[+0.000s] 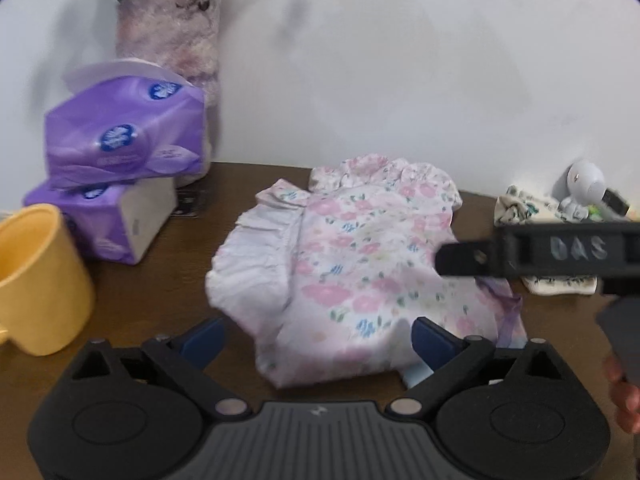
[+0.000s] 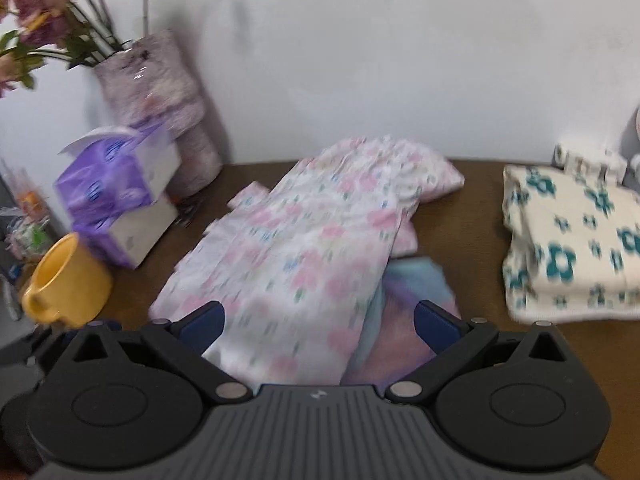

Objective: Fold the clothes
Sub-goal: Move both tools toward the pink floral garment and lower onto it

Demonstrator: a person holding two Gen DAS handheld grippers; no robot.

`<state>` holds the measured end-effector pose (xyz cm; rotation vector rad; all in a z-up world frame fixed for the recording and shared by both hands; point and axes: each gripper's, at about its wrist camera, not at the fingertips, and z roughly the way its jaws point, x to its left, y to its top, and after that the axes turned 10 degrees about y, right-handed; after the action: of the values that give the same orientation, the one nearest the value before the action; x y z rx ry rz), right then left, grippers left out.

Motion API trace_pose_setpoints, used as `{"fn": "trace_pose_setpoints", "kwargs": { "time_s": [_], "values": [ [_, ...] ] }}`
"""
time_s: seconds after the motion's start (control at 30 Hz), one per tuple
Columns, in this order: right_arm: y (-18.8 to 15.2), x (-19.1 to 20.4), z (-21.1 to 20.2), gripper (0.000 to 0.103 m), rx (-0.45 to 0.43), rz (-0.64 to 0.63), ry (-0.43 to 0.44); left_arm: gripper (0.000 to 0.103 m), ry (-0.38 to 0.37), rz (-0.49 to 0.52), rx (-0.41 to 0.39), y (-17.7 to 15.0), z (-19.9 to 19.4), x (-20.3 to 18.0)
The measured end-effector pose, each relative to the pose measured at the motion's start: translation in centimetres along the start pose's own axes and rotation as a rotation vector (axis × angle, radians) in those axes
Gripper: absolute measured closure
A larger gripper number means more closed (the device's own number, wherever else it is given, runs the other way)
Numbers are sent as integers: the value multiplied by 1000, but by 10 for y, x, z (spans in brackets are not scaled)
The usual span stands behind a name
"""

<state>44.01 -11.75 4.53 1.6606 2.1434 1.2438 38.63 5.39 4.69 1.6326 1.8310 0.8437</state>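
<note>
A pink-and-blue floral garment (image 1: pixel 352 264) lies crumpled on the brown table (image 1: pixel 160 292), its near edge between the blue fingers of my left gripper (image 1: pixel 318 336), which stands open and grips nothing. In the right wrist view the same garment (image 2: pixel 304 248) stretches away from my right gripper (image 2: pixel 318 326), also open, with the cloth lying loose between its fingers. A pastel purple-and-blue cloth (image 2: pixel 408 300) peeks out from under the garment's right side. The right gripper's black housing (image 1: pixel 560 248) hangs over the garment's right edge.
Two purple tissue packs (image 1: pixel 124 136) and a yellow mug (image 1: pixel 36 280) stand at the left, with a fuzzy pink vase (image 1: pixel 172 48) behind them. A folded cream cloth with teal flowers (image 2: pixel 572 240) sits at the right, beside a white figurine (image 1: pixel 584 188). A wall closes the back.
</note>
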Motion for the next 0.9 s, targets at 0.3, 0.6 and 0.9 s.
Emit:
{"fn": "trace_pose_setpoints", "kwargs": {
  "time_s": [0.3,0.6,0.9],
  "values": [
    [39,-16,38,27,-13,57,-60,19,-49,5,27,-3,34,-3],
    [39,-30,62,59,-8,162,-26,49,-56,-45,60,-5,30,6],
    [38,-26,65,20,-36,190,-38,21,-34,-11,59,-10,31,-1]
  ]
}}
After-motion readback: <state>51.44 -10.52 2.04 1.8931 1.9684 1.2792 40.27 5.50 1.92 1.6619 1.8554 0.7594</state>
